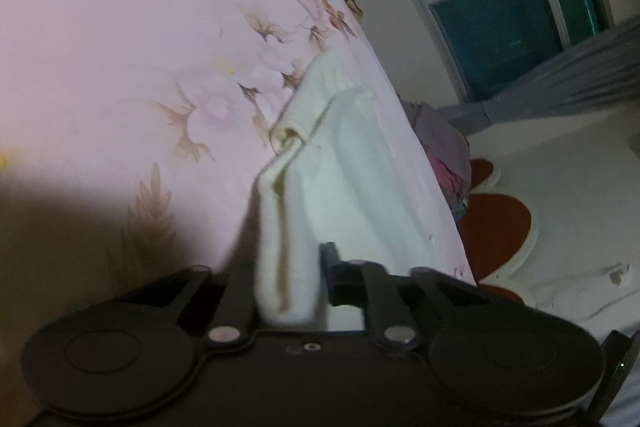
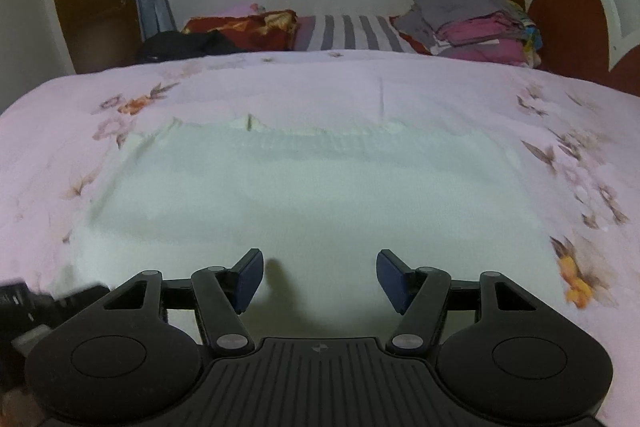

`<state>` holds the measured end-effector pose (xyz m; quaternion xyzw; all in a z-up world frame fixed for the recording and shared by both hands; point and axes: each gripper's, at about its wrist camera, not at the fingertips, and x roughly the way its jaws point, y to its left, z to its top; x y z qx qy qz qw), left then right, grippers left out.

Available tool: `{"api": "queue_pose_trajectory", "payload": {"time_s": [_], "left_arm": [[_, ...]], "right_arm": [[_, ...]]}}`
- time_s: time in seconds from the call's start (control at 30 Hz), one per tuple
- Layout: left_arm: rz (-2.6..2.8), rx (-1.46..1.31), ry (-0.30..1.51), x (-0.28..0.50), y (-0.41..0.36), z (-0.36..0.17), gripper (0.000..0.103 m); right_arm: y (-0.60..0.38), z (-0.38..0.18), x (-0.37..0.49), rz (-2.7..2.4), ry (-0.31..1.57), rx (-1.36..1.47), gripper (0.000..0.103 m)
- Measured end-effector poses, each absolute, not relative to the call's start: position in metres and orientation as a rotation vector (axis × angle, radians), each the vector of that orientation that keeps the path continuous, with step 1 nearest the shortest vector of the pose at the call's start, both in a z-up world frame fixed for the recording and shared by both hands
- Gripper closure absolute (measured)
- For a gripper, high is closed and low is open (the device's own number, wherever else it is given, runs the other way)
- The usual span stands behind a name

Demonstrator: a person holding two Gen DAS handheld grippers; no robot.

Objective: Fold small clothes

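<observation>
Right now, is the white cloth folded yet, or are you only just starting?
Just starting. Done: the white cloth lies spread flat on the bed. In hand: the left gripper is shut on one bunched edge of it. The right gripper is open over the near edge, holding nothing. Left: every fold; none shows yet.

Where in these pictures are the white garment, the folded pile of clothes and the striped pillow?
White garment (image 2: 312, 195): right wrist view, on its flat middle, spread on the bed.
Pile of clothes (image 2: 476, 23): right wrist view, on the pink layers of the stack.
Striped pillow (image 2: 352, 33): right wrist view, on its striped top.
</observation>
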<state>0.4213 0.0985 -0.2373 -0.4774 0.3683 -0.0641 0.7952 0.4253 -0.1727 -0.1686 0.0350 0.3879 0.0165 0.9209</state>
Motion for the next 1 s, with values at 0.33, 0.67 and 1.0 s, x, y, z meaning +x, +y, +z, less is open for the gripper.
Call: {"api": "queue_pose_trajectory", "payload": {"time_s": [0.33,0.67,1.0], "left_arm": [[-0.104,-0.926,0.732,0.413,0.085,-0.213,0.096],[-0.185,-0.647,0.618,0.428,0.015,-0.142,0.096],[-0.448,-0.376,0.745,0.433,-0.134,-0.143,0.096]], "right_arm": [[-0.167,-0.198,0.438,0.046,0.834,-0.013,0.040],[-0.210,-0.180,0.428,0.132,0.763,0.122,0.040],[-0.333,-0.163,0.386,0.012,0.749,0.266,0.040]]}}
